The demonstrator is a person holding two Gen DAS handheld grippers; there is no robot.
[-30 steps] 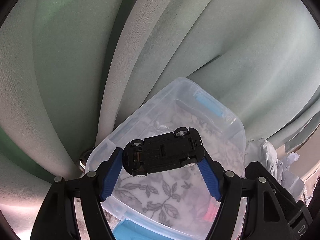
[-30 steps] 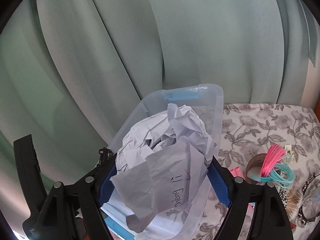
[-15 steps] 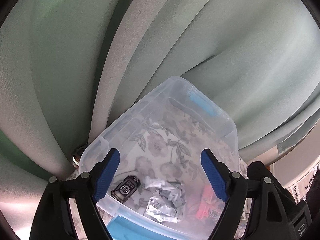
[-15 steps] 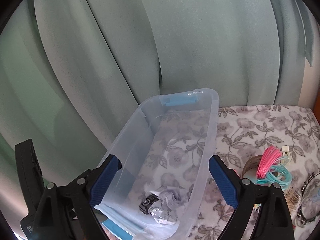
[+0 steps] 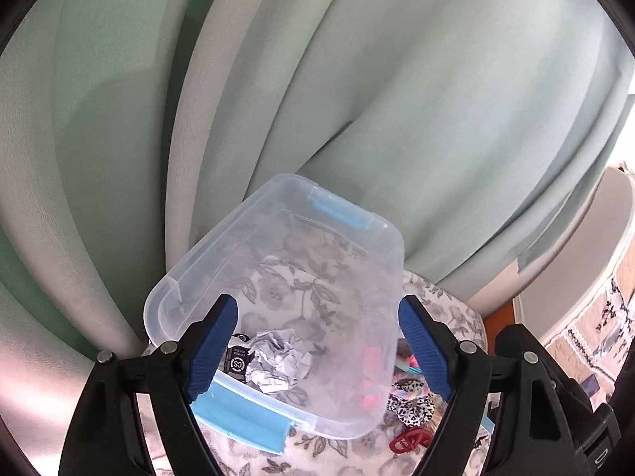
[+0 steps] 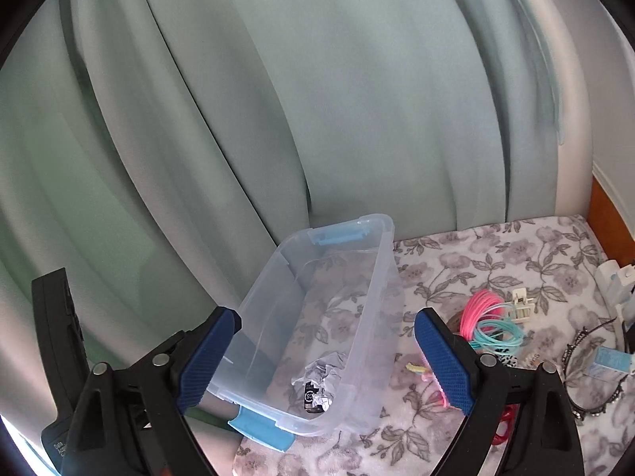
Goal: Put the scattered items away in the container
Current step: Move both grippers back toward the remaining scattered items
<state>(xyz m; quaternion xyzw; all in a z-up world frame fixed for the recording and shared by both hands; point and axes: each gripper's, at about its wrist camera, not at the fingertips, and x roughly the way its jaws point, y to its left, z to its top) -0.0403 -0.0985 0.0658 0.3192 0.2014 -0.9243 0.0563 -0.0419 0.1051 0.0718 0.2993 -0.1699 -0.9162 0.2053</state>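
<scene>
Through my left wrist camera, my left gripper (image 5: 317, 341) stands spread and empty above the clear container (image 5: 198, 254), where the crumpled paper (image 5: 278, 361) and the toy car (image 5: 237, 361) lie. Through my right wrist camera, my right gripper (image 6: 327, 353) gapes empty over the same container (image 6: 381, 277); hair ties (image 6: 488, 317) stay scattered on the floral cloth (image 6: 476, 254).

2 wrist views, angled down, sharing container (image 5: 274, 261)

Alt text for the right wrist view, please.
The open right gripper hovers over a clear plastic bin holding crumpled paper and a black toy car. Pink and teal cords lie on the floral cloth beside it.
</scene>
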